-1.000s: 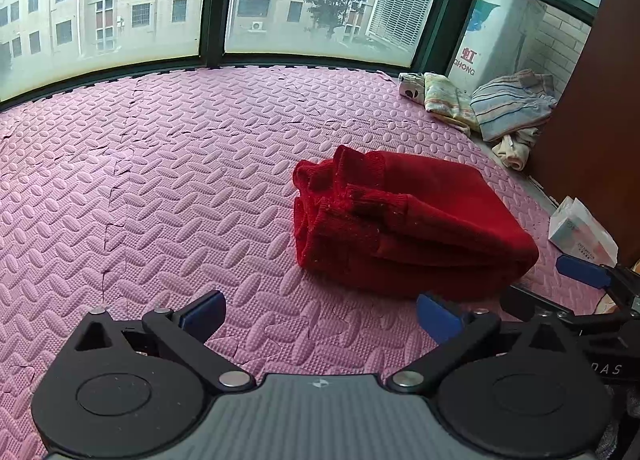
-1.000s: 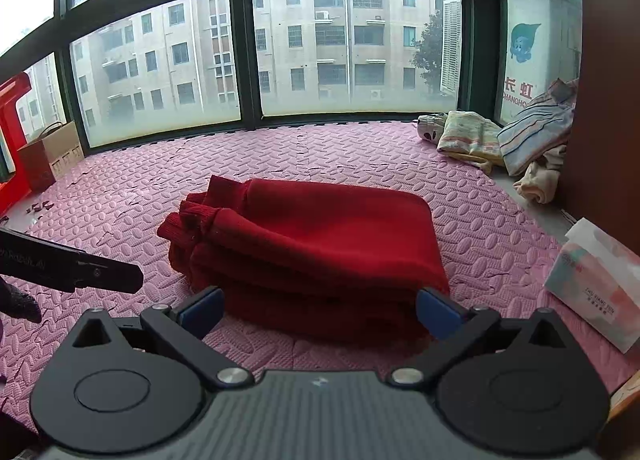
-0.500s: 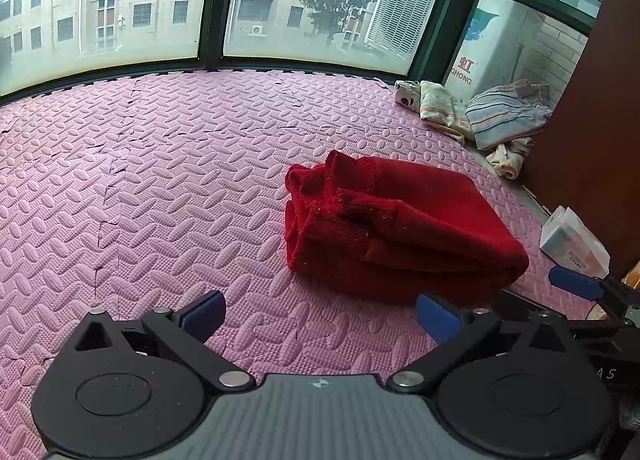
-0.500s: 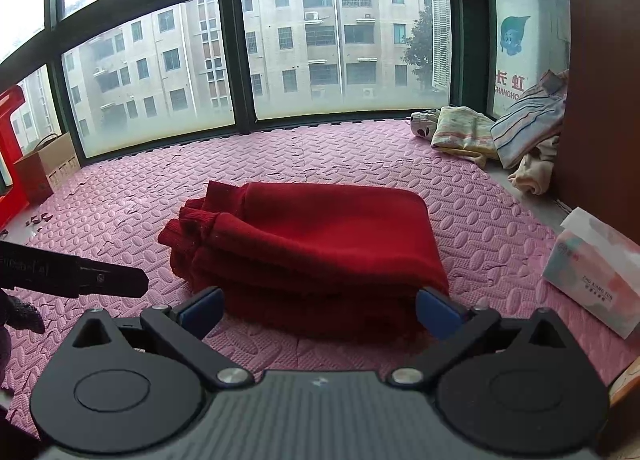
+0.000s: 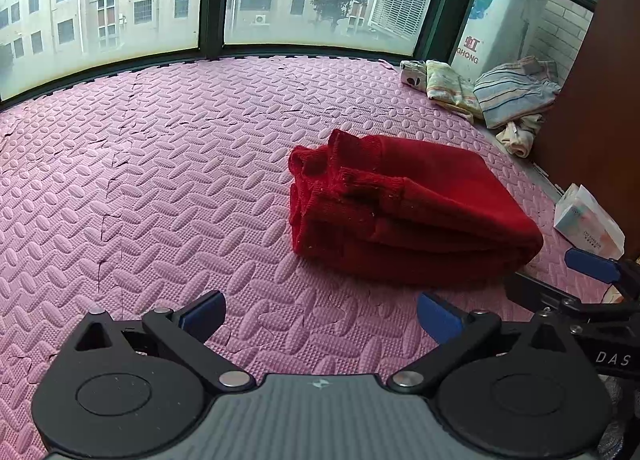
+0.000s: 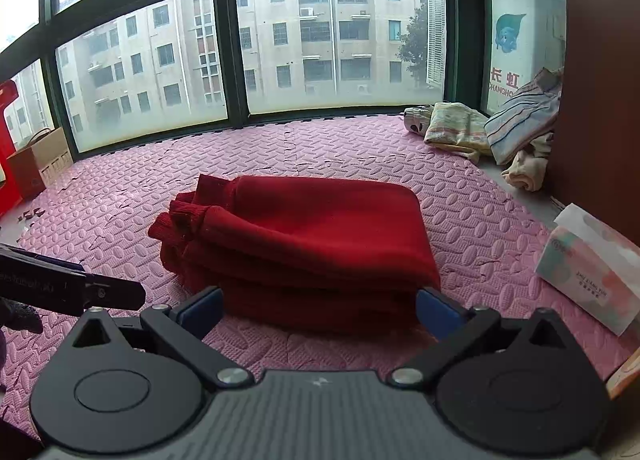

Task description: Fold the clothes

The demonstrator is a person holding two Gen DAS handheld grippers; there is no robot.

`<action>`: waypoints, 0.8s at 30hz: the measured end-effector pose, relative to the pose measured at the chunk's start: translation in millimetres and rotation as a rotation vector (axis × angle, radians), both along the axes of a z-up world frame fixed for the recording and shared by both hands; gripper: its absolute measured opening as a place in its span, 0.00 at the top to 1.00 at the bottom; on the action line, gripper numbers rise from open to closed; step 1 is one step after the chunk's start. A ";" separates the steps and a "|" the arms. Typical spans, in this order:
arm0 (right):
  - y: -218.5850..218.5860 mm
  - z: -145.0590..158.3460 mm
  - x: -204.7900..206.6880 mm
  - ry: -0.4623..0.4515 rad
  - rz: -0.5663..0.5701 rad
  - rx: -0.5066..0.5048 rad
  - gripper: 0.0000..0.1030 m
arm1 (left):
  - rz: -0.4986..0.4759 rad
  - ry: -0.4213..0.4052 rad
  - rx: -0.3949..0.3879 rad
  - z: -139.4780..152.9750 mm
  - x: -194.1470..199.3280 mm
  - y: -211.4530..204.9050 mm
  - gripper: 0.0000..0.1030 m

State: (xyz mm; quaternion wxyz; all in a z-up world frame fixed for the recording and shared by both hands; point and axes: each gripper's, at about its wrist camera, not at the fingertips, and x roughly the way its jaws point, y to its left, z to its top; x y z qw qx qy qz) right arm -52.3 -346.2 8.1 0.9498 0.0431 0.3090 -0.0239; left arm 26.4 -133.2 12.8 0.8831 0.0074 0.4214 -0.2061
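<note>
Red knit garment (image 6: 304,236) lies on the pink foam floor mat (image 5: 160,180), folded into a thick, layered bundle. Ribbed cuffs and hem stack up at its left end, slightly ragged; its right side is a smooth rounded fold.

Your left hand-held gripper (image 5: 320,314) hovers over bare mat just short of the bundle, fingers spread wide, nothing between them. Your right hand-held gripper (image 6: 318,310) sits at the bundle's near edge, fingers equally wide apart and empty; the near fold shows between the blue pads (image 6: 202,310), but contact cannot be confirmed.

Judgement on step: the red piece already lies as the task wants it. The scene fits either a last tidy of this fold or a pause before moving it aside.

Other clothes (image 6: 480,136) lie heaped at the far right by the window, some loosely bunched, well apart from the bundle. A tissue pack (image 6: 592,268) sits on the mat to the right.

If you handle the bundle, note that the loose cuffed end is likely to splay; a grip would need to take all layers together.
</note>
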 end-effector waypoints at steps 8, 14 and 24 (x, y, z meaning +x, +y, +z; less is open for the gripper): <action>-1.2 -1.5 1.6 0.011 -0.005 -0.004 0.00 | -0.005 0.014 0.016 -3.4 4.2 -3.7 0.00; -2.8 -5.7 4.5 0.026 -0.010 0.004 0.00 | -0.013 0.028 0.041 -8.9 6.4 -7.6 0.00; -3.5 -7.3 8.3 0.038 -0.013 0.003 0.00 | -0.030 0.034 0.050 -12.4 11.4 -11.9 0.00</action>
